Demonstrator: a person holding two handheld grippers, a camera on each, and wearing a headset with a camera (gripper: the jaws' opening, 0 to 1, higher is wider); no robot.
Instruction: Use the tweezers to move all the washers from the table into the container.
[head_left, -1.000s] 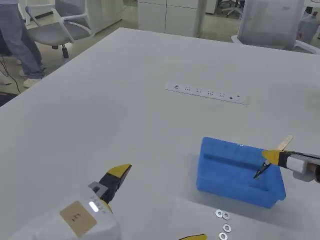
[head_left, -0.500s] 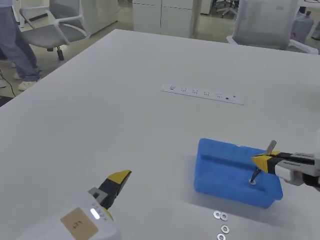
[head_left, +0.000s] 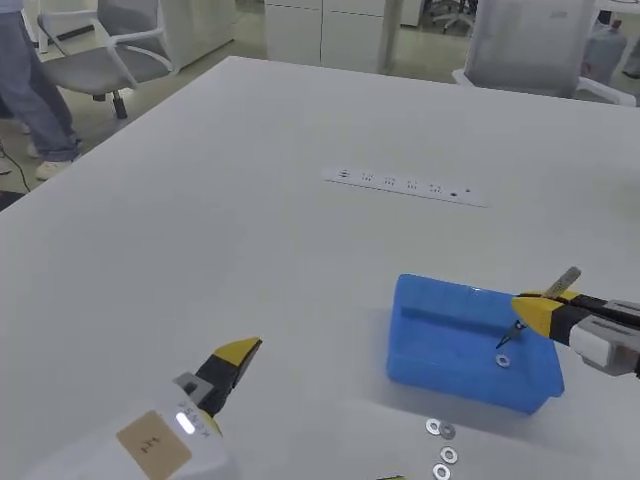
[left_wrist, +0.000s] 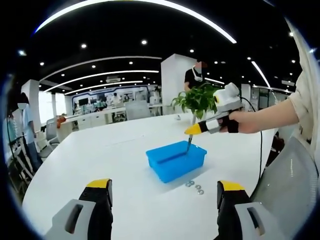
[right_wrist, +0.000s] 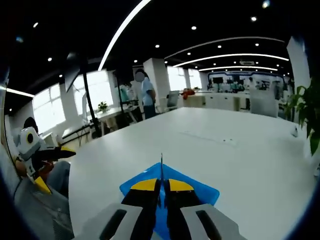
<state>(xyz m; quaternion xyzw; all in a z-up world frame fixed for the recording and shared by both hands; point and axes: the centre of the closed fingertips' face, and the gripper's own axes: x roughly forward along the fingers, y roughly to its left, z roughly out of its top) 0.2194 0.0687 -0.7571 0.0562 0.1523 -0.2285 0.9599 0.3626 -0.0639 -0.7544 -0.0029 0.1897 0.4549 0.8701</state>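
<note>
**A:** Why is the right gripper (head_left: 530, 311) hanging over the blue container (head_left: 455, 388) like that?

**B:** Its jaws are clamped tight on the tweezers (head_left: 566, 280), which slant down into the box. Held tip-down over the middle, anything they let go lands inside rather than on the rim. One washer (head_left: 502, 360) lies on the container's floor just below the tips. I cannot tell whether they touch it, but I'd judge this to be the drop-off.

**A:** And the other washers?

**B:** A few of them (head_left: 441, 431) sit in a loose cluster on the desk (head_left: 250, 230), just in front of the container's near wall. With the box right beside them, each trip is short.

**A:** The left gripper (left_wrist: 164, 185) looks idle.

**B:** Its jaws stand wide apart and hold nothing. It is low over the desk, well off to the left of the container, and its own view faces the box and the other gripper. I'd say it is parked out of the way. The container looks broad and flat-bottomed, so it probably needs no steadying.

**A:** What will the next pick call for?

**B:** The washers lie flat on a smooth desk. The thin tips must catch an edge or the hole, and the squeeze passes through the gripper's jaws, so one could easily be flicked away.

**A:** And that white strip further back?

**B:** That's a power strip (head_left: 405, 187), well apart from the work.
</note>
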